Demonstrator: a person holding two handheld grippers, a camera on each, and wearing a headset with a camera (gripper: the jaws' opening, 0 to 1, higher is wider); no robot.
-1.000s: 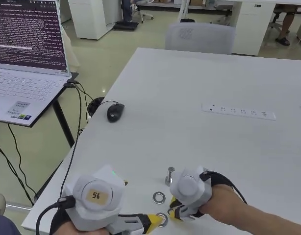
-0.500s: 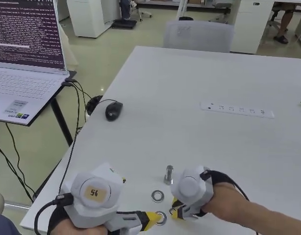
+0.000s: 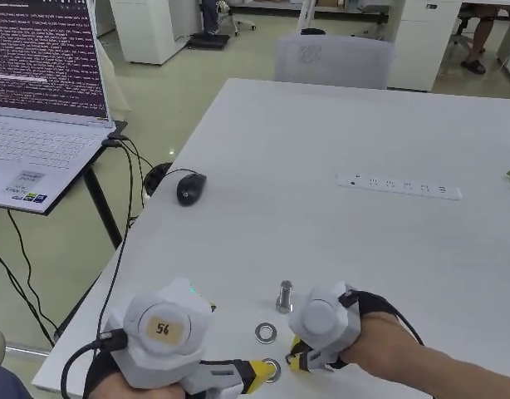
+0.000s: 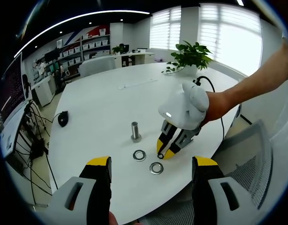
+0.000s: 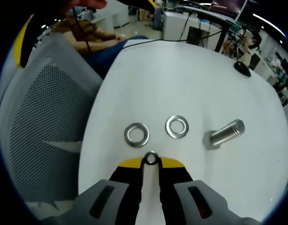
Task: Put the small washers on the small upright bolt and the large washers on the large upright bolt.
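The white table (image 3: pixel 321 166) carries everything. The left gripper (image 4: pixel 152 163) has its jaws wide apart and holds nothing. The right gripper (image 5: pixel 151 165) has its jaws almost together. Near them the bolt (image 5: pixel 223 133) stands upright, and two larger washers (image 5: pixel 137 134) lie flat beside it. The right gripper's tips pinch a small washer (image 5: pixel 151 158).

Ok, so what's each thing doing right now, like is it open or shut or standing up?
left gripper: jaws open, holding nothing.
right gripper: jaws shut on a small washer.
bolt: upright on the table, no washer on it.
washer nearer the bolt: flat on the table.
other washer: flat on the table.
laptop: open, screen lit.
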